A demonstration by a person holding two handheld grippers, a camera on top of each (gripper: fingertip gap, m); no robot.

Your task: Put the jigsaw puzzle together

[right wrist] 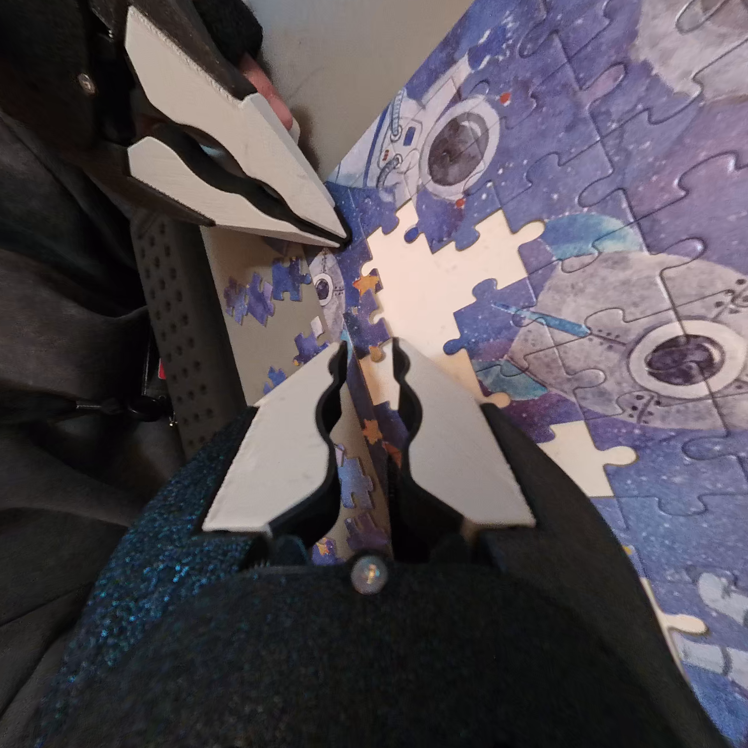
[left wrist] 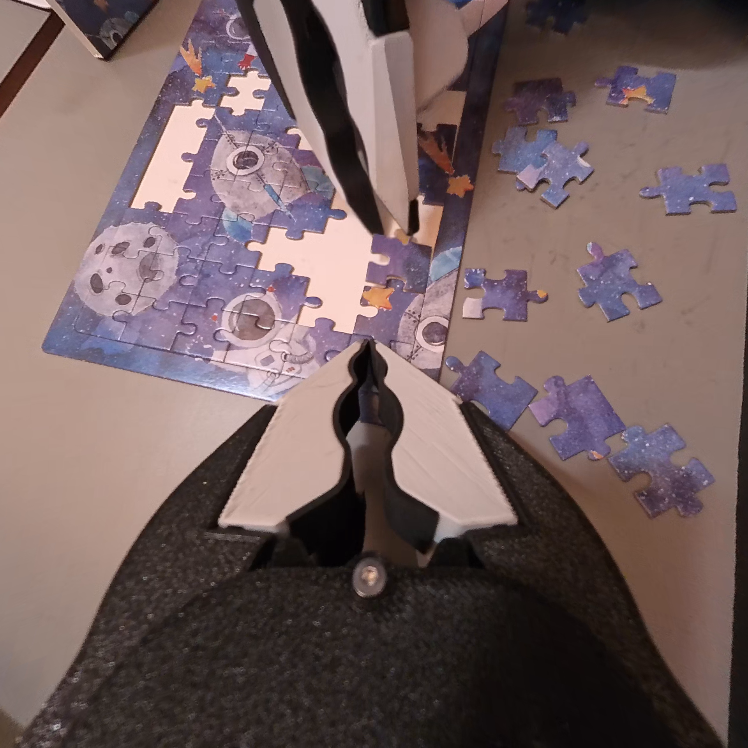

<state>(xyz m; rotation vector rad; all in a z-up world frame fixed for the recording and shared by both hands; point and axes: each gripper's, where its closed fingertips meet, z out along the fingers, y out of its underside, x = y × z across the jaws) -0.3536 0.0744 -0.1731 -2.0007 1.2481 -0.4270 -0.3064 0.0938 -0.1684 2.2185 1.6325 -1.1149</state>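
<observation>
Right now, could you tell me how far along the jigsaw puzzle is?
Most of the puzzle is joined. In hand: the right hand-held gripper, open, sits over a newly set piece, while the shut left hand-held gripper rests on the near border. Left: several white gaps and about ten loose pieces.

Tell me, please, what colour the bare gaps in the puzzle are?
Cream white gaps; left wrist view.
</observation>
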